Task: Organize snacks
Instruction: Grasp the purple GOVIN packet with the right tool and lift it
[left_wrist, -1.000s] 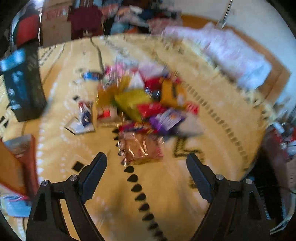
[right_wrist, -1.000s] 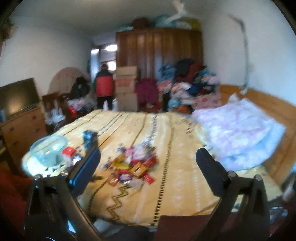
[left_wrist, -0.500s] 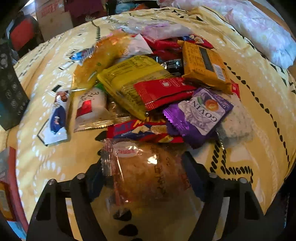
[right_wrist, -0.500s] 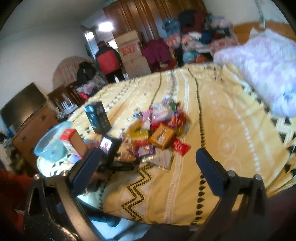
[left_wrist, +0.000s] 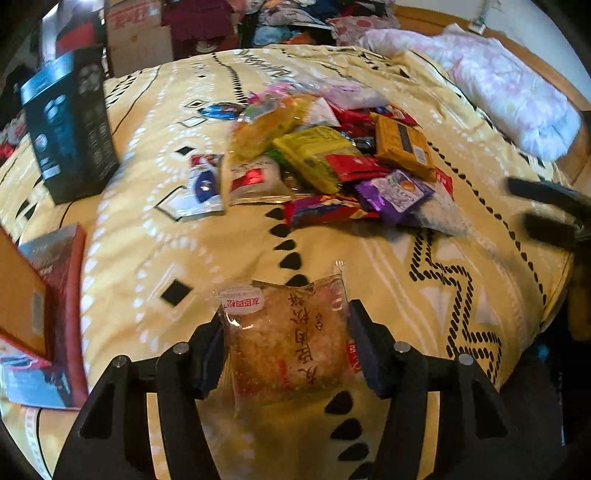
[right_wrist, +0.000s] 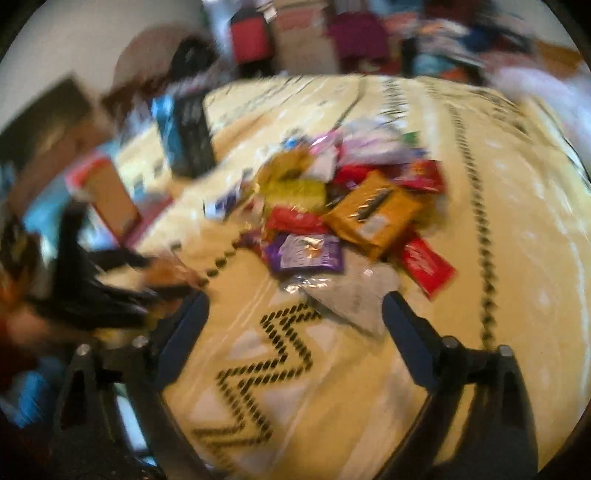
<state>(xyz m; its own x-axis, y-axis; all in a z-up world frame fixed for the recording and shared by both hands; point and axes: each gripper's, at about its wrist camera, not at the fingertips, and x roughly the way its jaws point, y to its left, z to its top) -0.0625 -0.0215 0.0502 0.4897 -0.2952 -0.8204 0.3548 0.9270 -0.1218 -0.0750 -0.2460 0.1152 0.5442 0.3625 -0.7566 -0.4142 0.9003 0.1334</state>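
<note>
— Surface and room?
— Worked on a bed (left_wrist: 155, 258) under a yellow spread patterned with black zigzags and diamonds. Saw a pink-and-white quilt (left_wrist: 517, 99) bunched at the far right, clothes heaped beyond the bed, a cardboard box (left_wrist: 136, 33) behind. Noted a dark blue carton (left_wrist: 74, 125) standing upright at the left, and a red-and-orange box (left_wrist: 44, 306) at the near left edge.

— And the snacks?
— Piled mid-bed as a heap (left_wrist: 332, 158): yellow bag, orange packet (left_wrist: 404, 146), purple wrapper (left_wrist: 395, 192), red packs. Lay well apart from the one lifted out.

— Which one?
— A clear-wrapped pastry packet (left_wrist: 288, 336), held in front of the heap, toward the near edge of the bed. Ran lengthwise away from the camera, crimped end and red-and-white label pointing toward the heap, printed face up.

— Left hand-held gripper (left_wrist: 286, 350)?
— Had just been closing; clamped on the packet's two long sides, pads pressing the wrapper.

— Right hand-held gripper (right_wrist: 291, 321)?
— Stood wide, though lately narrowing, nothing between the pads. Hovered over the zigzag print just short of a silvery wrapper (right_wrist: 351, 295) at the heap's near edge. Too blurred for more.
</note>
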